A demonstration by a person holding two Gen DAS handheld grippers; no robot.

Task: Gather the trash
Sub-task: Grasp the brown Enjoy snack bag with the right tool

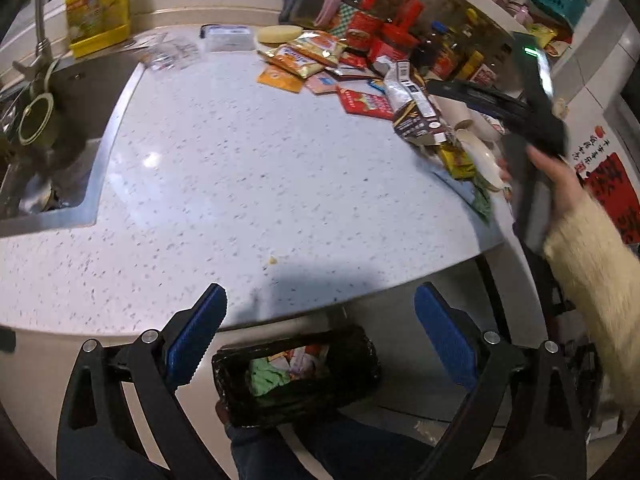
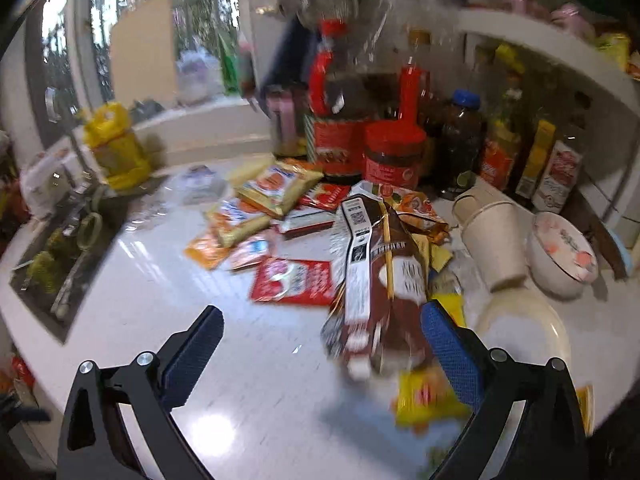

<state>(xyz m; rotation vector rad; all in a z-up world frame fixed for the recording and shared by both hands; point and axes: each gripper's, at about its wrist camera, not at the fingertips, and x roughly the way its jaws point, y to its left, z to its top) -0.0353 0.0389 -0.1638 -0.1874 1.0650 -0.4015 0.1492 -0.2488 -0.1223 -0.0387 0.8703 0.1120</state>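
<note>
Blue-padded fingers of the left gripper (image 1: 320, 340) stand spread wide with nothing between them, hanging over the counter edge above a black-lined trash bin (image 1: 296, 376) on the floor, which already holds green and pale wrappers. Beyond it the speckled countertop (image 1: 248, 168) is bare up to a pile of packets at its far right. The right gripper (image 2: 322, 354), held in a hand (image 1: 560, 184) in a cream sleeve, is likewise wide open and empty; it points down at that pile, with a brown snack box (image 2: 376, 280) just ahead of its right finger and a red packet (image 2: 294, 282) and a yellow wrapper (image 2: 428, 400) close by. A drop-off looks finished and the next pick is starting: the right jaws need to straddle one piece of litter, probably the brown box, close on it, then carry it to the bin
</note>
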